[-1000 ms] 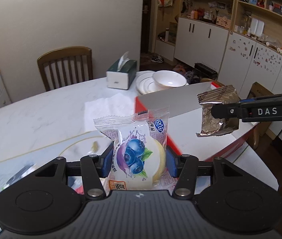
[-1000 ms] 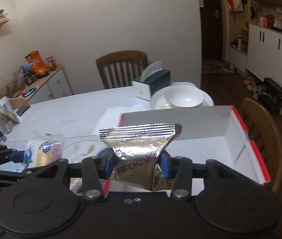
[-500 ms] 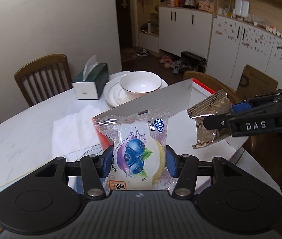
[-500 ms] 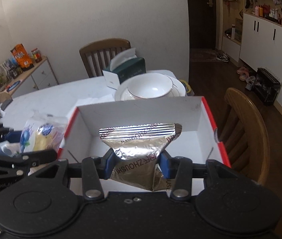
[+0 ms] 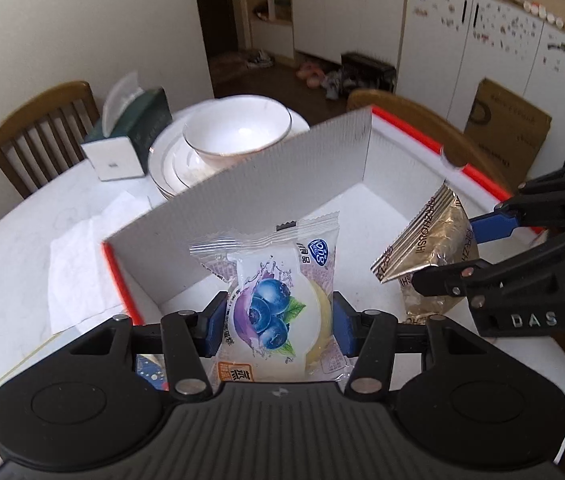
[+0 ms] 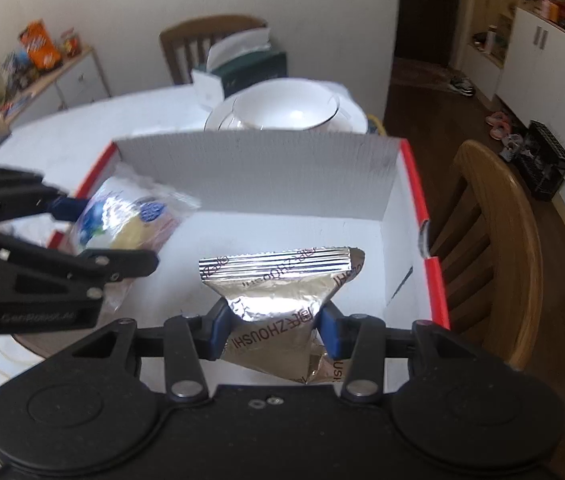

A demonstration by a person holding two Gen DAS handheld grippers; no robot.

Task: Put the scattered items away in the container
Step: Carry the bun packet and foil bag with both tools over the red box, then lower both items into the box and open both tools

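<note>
Blueberry snack packet [image 5: 274, 312] and silver foil pouch [image 6: 282, 300] (both upright) over white box [image 6: 258, 160]

Soft indoor light, fisheye-bent edges, motion blur, foil glare.

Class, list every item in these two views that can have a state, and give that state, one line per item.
Left gripper: shut on blueberry snack pack, over the box.
Right gripper: shut on foil packet, over the box.
Cardboard box: open.
Bowl: upright on plates.
Tissue box: tissue sticking out.
</note>
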